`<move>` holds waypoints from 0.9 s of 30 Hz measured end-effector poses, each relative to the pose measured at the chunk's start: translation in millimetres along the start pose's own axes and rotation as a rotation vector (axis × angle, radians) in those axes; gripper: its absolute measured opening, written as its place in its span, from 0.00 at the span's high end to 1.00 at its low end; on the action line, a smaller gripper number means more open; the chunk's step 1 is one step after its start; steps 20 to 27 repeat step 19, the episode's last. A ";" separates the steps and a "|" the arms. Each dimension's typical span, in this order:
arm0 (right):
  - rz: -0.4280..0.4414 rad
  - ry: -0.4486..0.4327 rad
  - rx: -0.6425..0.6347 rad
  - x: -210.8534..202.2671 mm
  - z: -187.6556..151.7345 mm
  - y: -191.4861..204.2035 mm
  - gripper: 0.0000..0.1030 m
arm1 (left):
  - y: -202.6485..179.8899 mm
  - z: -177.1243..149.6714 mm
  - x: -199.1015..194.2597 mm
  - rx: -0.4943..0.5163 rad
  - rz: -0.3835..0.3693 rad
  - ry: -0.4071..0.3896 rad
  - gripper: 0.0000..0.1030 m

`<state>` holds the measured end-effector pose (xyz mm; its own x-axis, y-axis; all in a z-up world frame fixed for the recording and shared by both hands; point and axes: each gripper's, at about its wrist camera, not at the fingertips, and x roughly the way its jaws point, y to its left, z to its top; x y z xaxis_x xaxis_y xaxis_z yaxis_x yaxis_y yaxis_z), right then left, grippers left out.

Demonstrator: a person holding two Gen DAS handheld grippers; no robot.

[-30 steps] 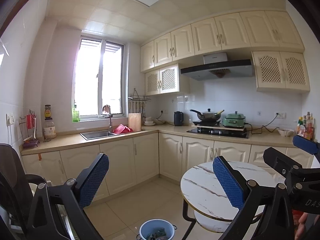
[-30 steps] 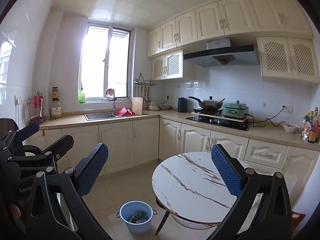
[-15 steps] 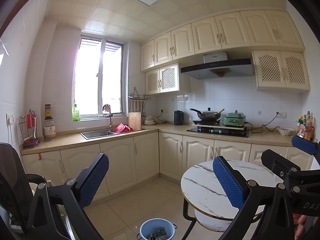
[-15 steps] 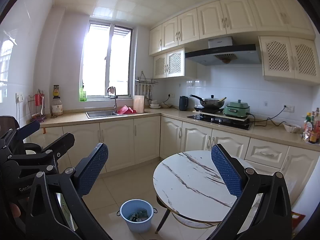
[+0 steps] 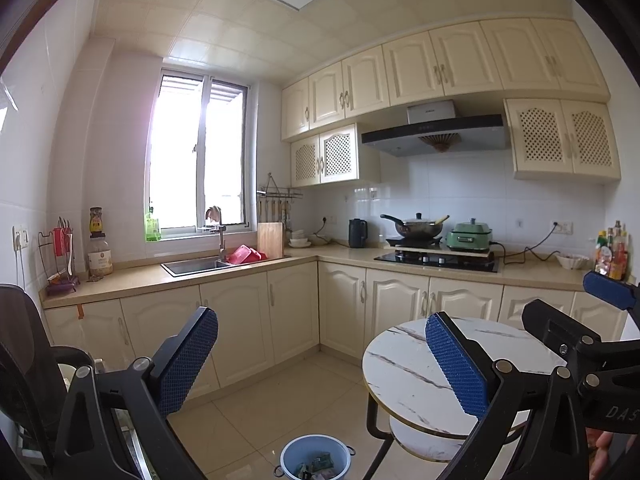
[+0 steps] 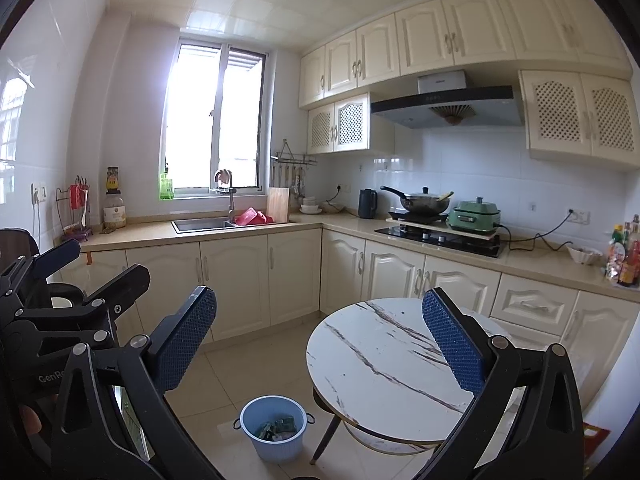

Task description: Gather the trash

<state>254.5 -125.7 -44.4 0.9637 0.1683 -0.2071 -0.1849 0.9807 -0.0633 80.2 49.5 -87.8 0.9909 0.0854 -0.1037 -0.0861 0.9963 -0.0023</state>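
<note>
A light blue bin (image 6: 274,432) with trash wrappers inside stands on the tiled floor left of a round marble table (image 6: 384,364). It also shows at the bottom of the left wrist view (image 5: 314,458). The marble table top (image 5: 404,364) is bare. My left gripper (image 5: 320,364) is open and empty, held high above the floor. My right gripper (image 6: 320,344) is open and empty, also held high. The right gripper shows at the right edge of the left wrist view (image 5: 608,292). The left gripper shows at the left edge of the right wrist view (image 6: 76,268).
An L-shaped counter (image 6: 168,236) runs along the walls with a sink (image 6: 202,224), a hob with a wok (image 6: 424,200) and a green cooker (image 6: 474,214). Sauce bottles (image 6: 626,256) stand at the far right. A dark chair (image 5: 24,352) is on the left.
Both grippers have lifted slightly, so the bin and table sit a little lower in view. Nothing was taken or let go.
</note>
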 end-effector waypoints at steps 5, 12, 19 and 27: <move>0.000 0.002 -0.002 0.9 -0.8 1.4 0.00 | 3.2 4.7 1.3 0.000 -0.001 0.003 0.01; -0.001 0.005 -0.002 1.8 -1.9 1.9 0.00 | 6.0 11.3 5.4 0.002 -0.002 0.006 0.01; -0.004 0.016 0.006 5.0 -4.7 0.0 0.00 | 9.1 16.4 14.9 0.010 -0.006 0.014 0.01; -0.004 0.016 0.006 5.0 -4.7 0.0 0.00 | 9.1 16.4 14.9 0.010 -0.006 0.014 0.01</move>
